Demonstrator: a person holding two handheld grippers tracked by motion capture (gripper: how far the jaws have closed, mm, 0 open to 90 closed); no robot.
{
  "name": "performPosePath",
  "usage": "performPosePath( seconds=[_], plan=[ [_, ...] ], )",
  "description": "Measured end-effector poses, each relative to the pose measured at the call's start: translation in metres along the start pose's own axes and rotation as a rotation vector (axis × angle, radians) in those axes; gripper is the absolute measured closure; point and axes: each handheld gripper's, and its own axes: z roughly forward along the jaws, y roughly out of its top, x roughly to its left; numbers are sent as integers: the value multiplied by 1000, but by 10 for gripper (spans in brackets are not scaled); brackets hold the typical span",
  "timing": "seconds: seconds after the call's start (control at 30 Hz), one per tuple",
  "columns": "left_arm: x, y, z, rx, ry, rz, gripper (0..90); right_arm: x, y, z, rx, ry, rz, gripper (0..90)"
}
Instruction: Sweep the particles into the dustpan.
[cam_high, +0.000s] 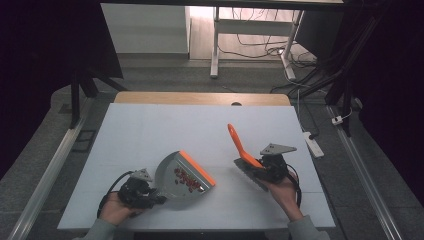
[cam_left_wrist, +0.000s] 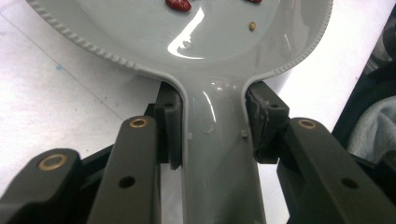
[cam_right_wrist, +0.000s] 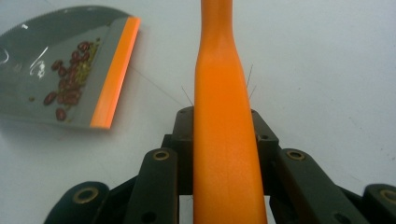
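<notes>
So the left gripper (cam_high: 150, 192) is clamped on the handle of a grey dustpan (cam_high: 182, 175), near the front left of the white table (cam_high: 150, 130). In the left gripper view both pads press right against the sides of the handle, so that's a firm hold. The dustpan lies flat on the table with its orange lip (cam_high: 197, 168) facing toward the right side, and there's a little pile of red beans (cam_high: 187, 180) sitting inside it, plus a few tiny yellowish bits mixed in

The right gripper (cam_high: 260, 170) is gripping a brush (cam_high: 245, 155) with an orange handle. In the right gripper view the handle runs straight up between the jaws and they're squeezed onto it from both sides. From the high view the handle tilts up and away from the person, and the bristle end sits low by the table, just in front of the right hand (cam_high: 285, 192). Brush and dustpan are near each other but not touching, bare table between them
</notes>
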Motion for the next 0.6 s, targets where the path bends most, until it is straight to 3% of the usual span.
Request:
performPosePath(
  seconds=[0.37, 0.6],
  plan=[
    [-6, 3, -10, -73, 47, -33, 618, 2, -8, -15, -7, 46, -38, 708],
    [-7, 2, -12, -113, 66, -88, 619, -2, -12, -23, -10, 51, -30, 708]
  ],
)
